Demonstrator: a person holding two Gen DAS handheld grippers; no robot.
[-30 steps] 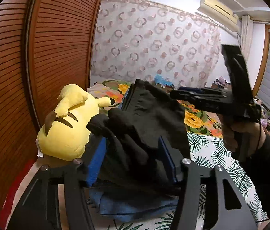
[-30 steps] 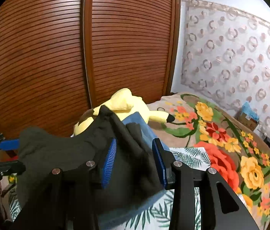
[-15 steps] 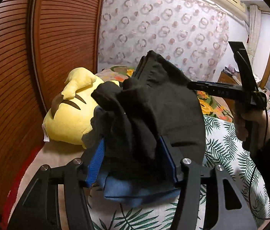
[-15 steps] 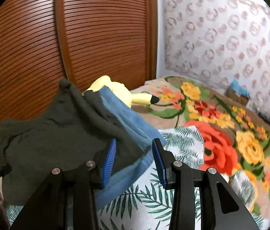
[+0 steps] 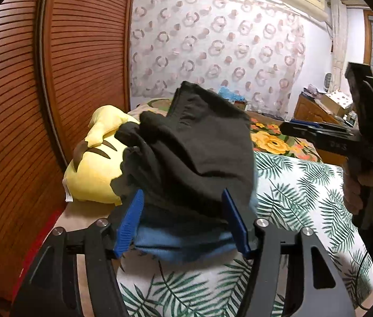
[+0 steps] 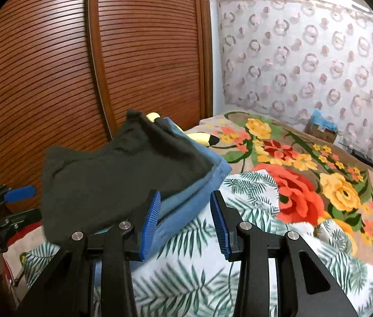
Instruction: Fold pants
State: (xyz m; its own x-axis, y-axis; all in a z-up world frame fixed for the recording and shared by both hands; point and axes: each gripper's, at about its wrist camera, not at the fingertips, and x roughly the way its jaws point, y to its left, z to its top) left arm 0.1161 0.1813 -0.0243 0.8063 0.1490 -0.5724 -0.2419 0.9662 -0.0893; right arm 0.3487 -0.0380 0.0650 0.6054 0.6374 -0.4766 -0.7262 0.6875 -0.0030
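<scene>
Clearly the pants [image 5: 194, 155] are soft, limp cloth: a dark bundle slumped on top of a blue folded garment [image 5: 183, 245] on the palm-print bedspread [image 5: 300, 200], just beside the yellow plush toy [image 5: 93, 169]. They look light and will sag and crumple wherever they are not supported, so the sound places to take hold are a firm edge such as the waistband or a hem, pinching through all layers, not the loose middle. The left gripper [image 5: 183, 222] has its jaws spread wide on either side of the bundle; whether the pads actually press the cloth I cannot tell, since the fabric hides the contact. The right gripper [image 6: 185, 222] hangs open with nothing between its pads, its left pad near the blue garment's edge. Nothing here is fragile; slipping folds are the likely trouble.
</scene>
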